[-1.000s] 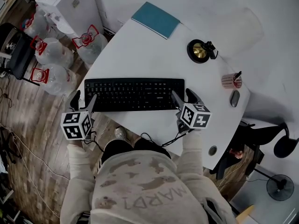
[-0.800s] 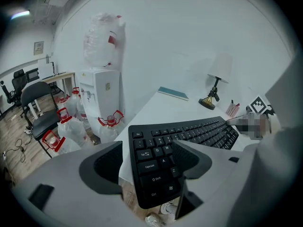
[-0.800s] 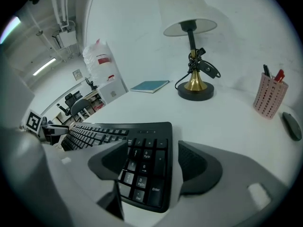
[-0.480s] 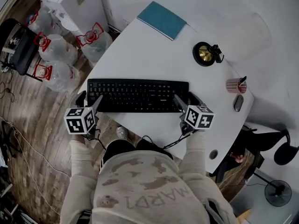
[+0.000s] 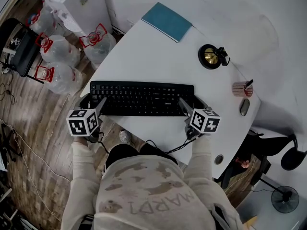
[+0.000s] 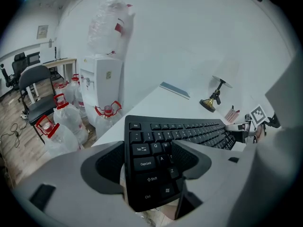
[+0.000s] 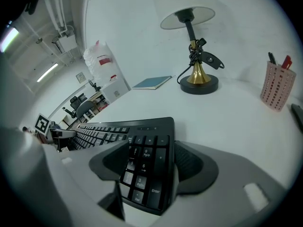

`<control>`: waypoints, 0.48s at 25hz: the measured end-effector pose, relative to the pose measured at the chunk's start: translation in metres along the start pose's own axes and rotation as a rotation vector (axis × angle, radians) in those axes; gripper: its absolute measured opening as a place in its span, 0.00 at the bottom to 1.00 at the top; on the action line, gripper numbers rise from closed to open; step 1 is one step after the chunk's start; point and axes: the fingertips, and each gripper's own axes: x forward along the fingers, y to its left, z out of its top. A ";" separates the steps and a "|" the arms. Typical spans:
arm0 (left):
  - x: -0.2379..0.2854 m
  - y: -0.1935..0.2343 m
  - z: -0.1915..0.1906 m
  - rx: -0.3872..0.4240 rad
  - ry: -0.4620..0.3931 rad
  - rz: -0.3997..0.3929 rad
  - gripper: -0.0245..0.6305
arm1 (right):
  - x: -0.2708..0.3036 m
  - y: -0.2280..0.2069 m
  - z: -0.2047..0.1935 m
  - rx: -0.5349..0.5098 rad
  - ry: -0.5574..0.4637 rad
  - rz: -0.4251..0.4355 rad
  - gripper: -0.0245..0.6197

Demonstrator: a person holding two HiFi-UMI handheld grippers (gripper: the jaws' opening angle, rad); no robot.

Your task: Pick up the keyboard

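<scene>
The keyboard [image 5: 141,98] lies flat on the white surface [image 5: 144,51], lengthwise from left to right and close to the near edge. Its near left corner juts just past the edge of the surface. A person stands at the near side with a gripper in each hand.

The left gripper [image 5: 93,101] is at the keyboard's left end, pointing down at a slant. In the left gripper view its jaws stand wide, with that end of the keyboard [image 6: 189,131] between them. The outer jaw sits just beside the end edge and the inner jaw hangs over the letter keys. Whether the pads press on it cannot be told.

The right gripper [image 5: 191,101] is at the right end, tilted the same way. In the right gripper view its jaws stand wide and have just been closing a little, with the number pad end of the keyboard [image 7: 142,141] between them. One jaw is over the number keys and the other is just beside the right edge.

Far on the surface lie a teal book [image 5: 166,21] and a lamp [image 5: 209,55] with a brass base. A pink pen cup [image 5: 241,88] and a mouse [image 5: 244,107] sit to the right, well apart from the keyboard. Water bottles [image 5: 57,49] stand on the floor at the left.
</scene>
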 end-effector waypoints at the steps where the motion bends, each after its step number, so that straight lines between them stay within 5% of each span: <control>1: -0.001 0.000 0.001 0.003 -0.007 0.000 0.52 | -0.002 0.001 0.001 0.001 -0.012 0.003 0.52; 12: -0.043 -0.014 0.044 0.086 -0.197 -0.005 0.52 | -0.042 0.022 0.036 -0.049 -0.201 -0.016 0.52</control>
